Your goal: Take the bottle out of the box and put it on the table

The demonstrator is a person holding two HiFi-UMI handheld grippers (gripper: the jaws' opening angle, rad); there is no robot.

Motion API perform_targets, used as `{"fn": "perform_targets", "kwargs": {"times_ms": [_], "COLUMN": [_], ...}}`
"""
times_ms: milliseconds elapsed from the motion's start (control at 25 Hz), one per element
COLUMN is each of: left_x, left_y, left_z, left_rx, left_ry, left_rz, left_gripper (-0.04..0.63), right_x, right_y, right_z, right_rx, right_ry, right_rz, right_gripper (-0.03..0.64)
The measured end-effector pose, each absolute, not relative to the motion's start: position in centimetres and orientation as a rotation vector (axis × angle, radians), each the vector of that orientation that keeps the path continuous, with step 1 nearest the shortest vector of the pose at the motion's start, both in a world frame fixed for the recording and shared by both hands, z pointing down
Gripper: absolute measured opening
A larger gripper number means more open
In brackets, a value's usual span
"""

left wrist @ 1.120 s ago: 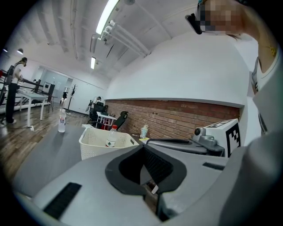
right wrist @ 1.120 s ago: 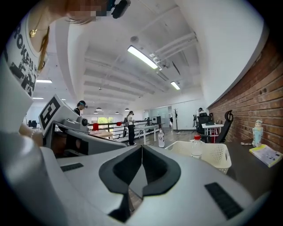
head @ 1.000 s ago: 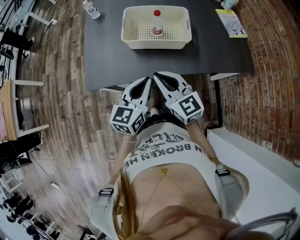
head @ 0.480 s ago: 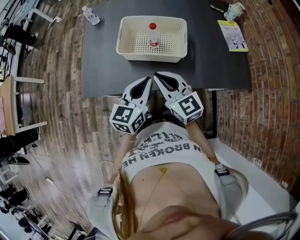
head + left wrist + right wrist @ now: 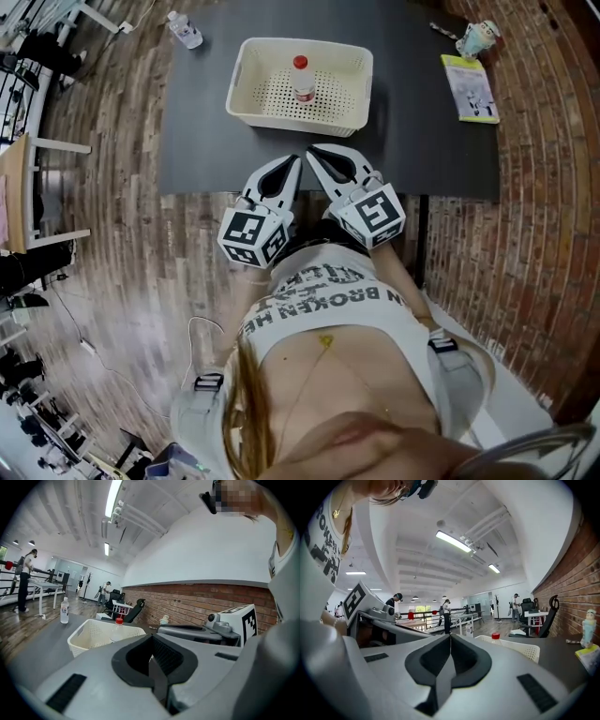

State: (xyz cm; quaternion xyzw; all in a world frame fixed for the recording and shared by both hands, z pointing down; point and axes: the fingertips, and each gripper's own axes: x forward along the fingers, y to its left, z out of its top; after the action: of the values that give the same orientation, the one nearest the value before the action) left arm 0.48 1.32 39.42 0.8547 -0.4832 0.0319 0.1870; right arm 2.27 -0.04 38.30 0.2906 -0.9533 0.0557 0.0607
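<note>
- I hold the left gripper point(image 5: 292, 164) and the right gripper point(image 5: 317, 153) side by side close against the torso; both point ahead at the table point(image 5: 206, 141) and tip only slightly downward
- Their tips angle towards each other and almost meet; from the head view they overlie the table's near edge; the marker cubes point(image 5: 253, 236) sit back by the waist
- In the left gripper view the jaws are pressed together with nothing between them; the right gripper view shows the same, pads meeting and empty
- The bottle point(image 5: 301, 79), red-capped, stands upright inside the cream perforated box point(image 5: 291, 116), towards its far side; the box sits on the table ahead of both grippers and well apart from them
- A second bottle point(image 5: 185, 30) stands near the table's far left corner; a booklet point(image 5: 470, 88) lies on its right side
</note>
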Motion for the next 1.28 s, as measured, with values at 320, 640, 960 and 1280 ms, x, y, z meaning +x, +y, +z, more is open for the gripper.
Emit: {"fn": "perform_targets", "kwargs": {"times_ms": [320, 640, 960, 1280], "left_x": [1.0, -0.4, 1.8, -0.3], "left_y": [0.6, 1.5, -4.8, -7.9], "left_z": [39.7, 39.7, 40.4, 40.4], "left_rx": [2.365, 2.367, 2.409, 2.451], "left_ry": [-1.374, -1.369, -1.311, -1.232], "left_rz": [0.061, 0.071, 0.087, 0.081], "left_gripper": [0.003, 0.003, 0.003, 0.003], "right_x": [3.5, 2.0, 4.9, 2.5], "right_y": [-0.7, 0.0, -5.5, -8.9], "right_z": [38.6, 38.3, 39.5, 39.3], "right_rx": [0.877, 0.876, 0.967, 1.057], "right_ry": [-2.863, -2.861, -2.825, -2.790], "right_rz": [0.173, 0.164, 0.178, 0.163], "right_gripper": [0.009, 0.009, 0.009, 0.009]}}
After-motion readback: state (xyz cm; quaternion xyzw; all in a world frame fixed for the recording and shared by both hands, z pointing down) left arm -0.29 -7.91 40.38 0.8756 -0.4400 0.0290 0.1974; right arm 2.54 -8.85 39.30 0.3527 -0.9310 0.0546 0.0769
